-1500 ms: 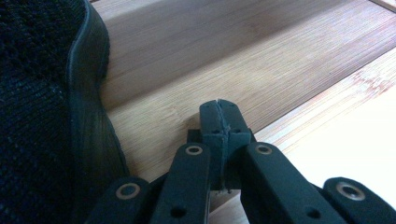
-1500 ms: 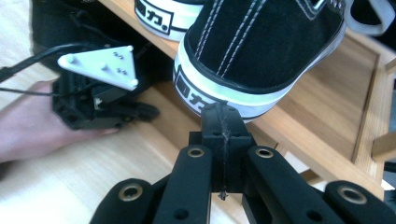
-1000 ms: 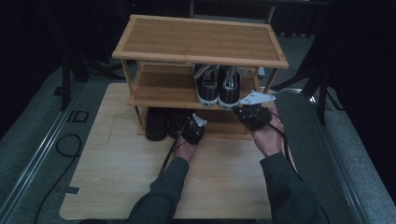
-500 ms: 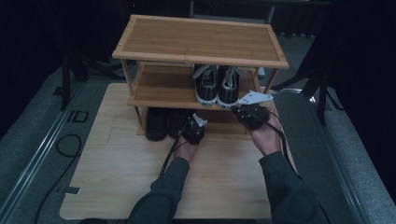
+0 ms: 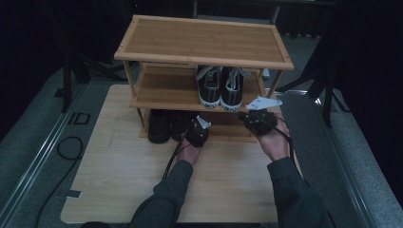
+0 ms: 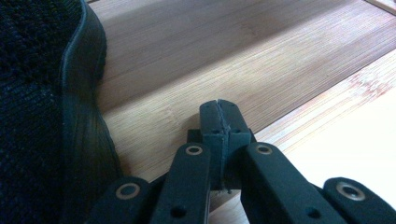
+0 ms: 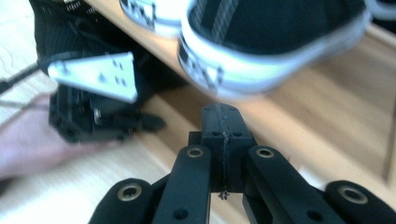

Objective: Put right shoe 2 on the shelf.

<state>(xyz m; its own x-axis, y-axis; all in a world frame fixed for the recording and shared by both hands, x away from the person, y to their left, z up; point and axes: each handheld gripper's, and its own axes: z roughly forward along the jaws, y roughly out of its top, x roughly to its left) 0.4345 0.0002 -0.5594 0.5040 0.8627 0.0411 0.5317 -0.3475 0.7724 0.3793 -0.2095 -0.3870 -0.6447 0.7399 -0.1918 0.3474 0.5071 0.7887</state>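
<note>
The left gripper (image 6: pixel 219 116), jaws pressed together and empty, sits over the front edge of the rack's (image 5: pixel 157 97) bottom shelf, bare wood ahead, just beside the black shoe (image 6: pixel 42 102), whose long axis runs back into the shelf. The right gripper (image 7: pixel 223 119), also closed and empty, points at the black-and-white sneaker's (image 7: pixel 261 42) heel on the middle shelf. Since a second ago it has edged slightly; the left has held.
</note>
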